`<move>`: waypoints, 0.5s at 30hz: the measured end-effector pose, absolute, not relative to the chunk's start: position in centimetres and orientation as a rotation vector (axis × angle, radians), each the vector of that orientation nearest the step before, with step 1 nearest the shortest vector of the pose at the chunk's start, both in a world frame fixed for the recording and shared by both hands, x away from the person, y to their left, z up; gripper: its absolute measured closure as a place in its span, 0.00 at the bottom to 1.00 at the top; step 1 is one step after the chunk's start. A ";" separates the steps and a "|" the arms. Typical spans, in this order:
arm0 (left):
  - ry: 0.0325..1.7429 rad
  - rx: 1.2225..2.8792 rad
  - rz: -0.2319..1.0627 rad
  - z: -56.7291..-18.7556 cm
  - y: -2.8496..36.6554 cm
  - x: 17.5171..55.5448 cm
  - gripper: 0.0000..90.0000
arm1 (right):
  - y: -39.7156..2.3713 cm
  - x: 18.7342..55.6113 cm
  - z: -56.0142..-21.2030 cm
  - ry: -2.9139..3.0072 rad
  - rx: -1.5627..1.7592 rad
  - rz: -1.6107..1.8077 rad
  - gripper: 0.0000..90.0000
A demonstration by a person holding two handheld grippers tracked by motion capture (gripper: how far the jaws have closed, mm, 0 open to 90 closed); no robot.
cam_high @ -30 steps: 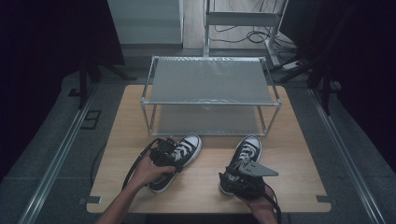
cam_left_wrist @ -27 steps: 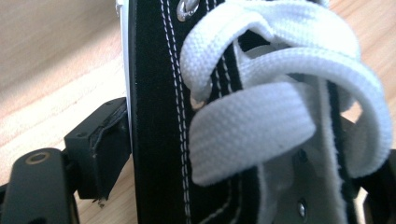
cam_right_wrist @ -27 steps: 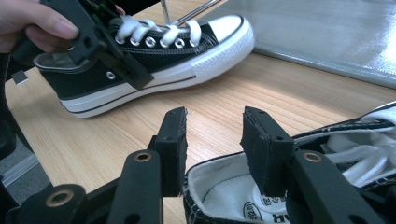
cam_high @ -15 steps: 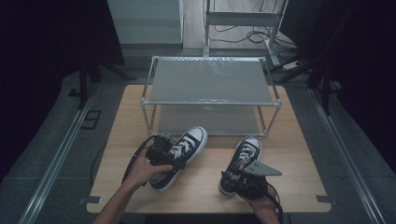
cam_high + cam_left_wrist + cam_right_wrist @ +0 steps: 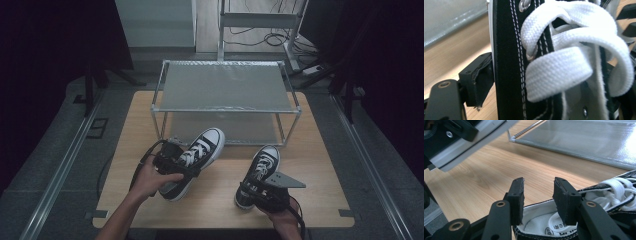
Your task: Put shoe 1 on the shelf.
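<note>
My left gripper (image 5: 175, 161) is shut on a black canvas shoe with white laces (image 5: 201, 150) and holds it tilted above the table, toe toward the rack. In the left gripper view its pad (image 5: 477, 80) presses the shoe's black side (image 5: 506, 62). The matching shoe (image 5: 263, 165) stands on the table at the right. My right gripper (image 5: 255, 192) sits at its heel. In the right gripper view that gripper (image 5: 539, 195) stands open over the shoe's white-lined opening (image 5: 541, 220), with nothing between the pads.
A metal rack with two mesh shelves (image 5: 225, 107) stands at the back of the wooden table (image 5: 320, 170). Its lower shelf (image 5: 586, 140) lies just beyond the right shoe. The lifted shoe's pale sole (image 5: 474, 142) hangs at the upper left of the right gripper view.
The left hand has raised its shoe off the table and brought it a little toward the rack. The right hand and its shoe have stayed where they were.
</note>
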State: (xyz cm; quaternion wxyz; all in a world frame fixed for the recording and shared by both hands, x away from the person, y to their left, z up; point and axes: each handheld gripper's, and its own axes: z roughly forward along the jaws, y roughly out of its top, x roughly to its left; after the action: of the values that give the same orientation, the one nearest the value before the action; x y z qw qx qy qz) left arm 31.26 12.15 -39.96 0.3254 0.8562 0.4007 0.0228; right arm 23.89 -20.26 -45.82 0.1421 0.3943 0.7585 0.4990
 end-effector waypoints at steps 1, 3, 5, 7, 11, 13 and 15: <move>1.045 2.241 0.065 -39.6 12.2 31.1 0.18 | -20.3 23.9 -45.8 2.187 1.138 1.441 0.67; 1.037 2.236 0.067 -39.3 12.2 31.1 0.18 | -20.4 23.9 -45.8 2.186 1.141 1.442 0.67; 1.015 2.222 0.075 -38.3 12.2 30.8 0.18 | -20.4 23.9 -45.8 2.185 1.143 1.443 0.67; 1.000 2.214 0.079 -37.7 12.0 30.7 0.18 | -20.3 23.9 -45.8 2.186 1.140 1.441 0.67; 0.985 2.205 0.083 -36.6 11.7 30.9 0.18 | -20.3 23.9 -45.8 2.186 1.139 1.443 0.67; 0.982 2.202 0.093 -36.2 11.6 31.0 0.18 | -20.3 23.9 -45.8 2.189 1.139 1.442 0.67; 0.981 2.196 0.097 -35.8 11.4 31.3 0.18 | -20.3 23.9 -45.8 2.182 1.138 1.445 0.67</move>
State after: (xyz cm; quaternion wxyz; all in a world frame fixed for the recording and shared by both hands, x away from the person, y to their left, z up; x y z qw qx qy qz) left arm 31.26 11.43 -35.82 0.3590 0.8516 0.3802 0.0377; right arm 23.94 -20.35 -45.83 0.1434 0.3947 0.7566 0.5012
